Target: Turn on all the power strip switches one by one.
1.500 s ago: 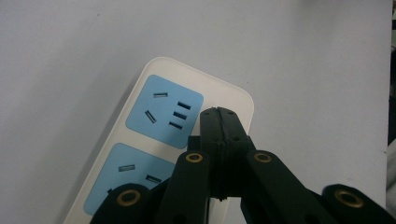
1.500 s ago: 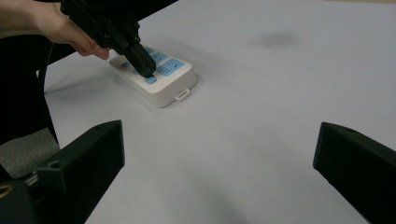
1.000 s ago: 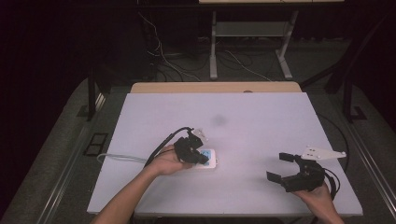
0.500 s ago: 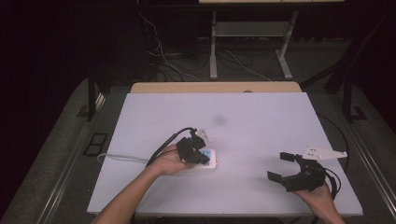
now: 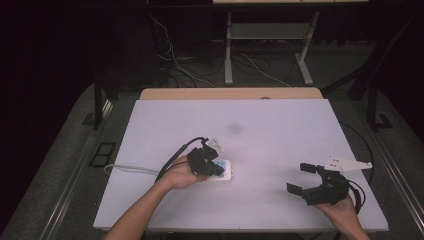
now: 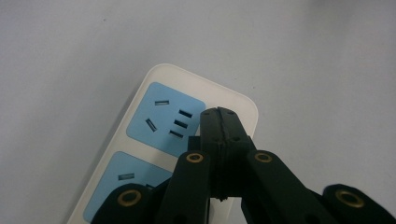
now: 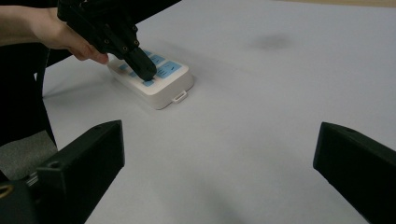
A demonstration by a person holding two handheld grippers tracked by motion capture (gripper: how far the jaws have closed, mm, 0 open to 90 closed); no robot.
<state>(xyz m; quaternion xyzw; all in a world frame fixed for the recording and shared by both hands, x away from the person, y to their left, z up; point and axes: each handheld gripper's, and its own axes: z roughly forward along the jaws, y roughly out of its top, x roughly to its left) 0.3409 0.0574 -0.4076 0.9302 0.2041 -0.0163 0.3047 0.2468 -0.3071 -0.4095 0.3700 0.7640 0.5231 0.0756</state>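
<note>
Left gripper, fingers closed, presses on power strip lower centre. Right gripper open, idle. Nothing plugged in.

power strip partly hidden beneath left tongs, near end cut off

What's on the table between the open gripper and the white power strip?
Nothing. In the right gripper view, only bare table lies between the right gripper and the power strip. The high view shows the same.

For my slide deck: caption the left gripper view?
Closed left gripper pressing its tips onto a white power strip.
</note>
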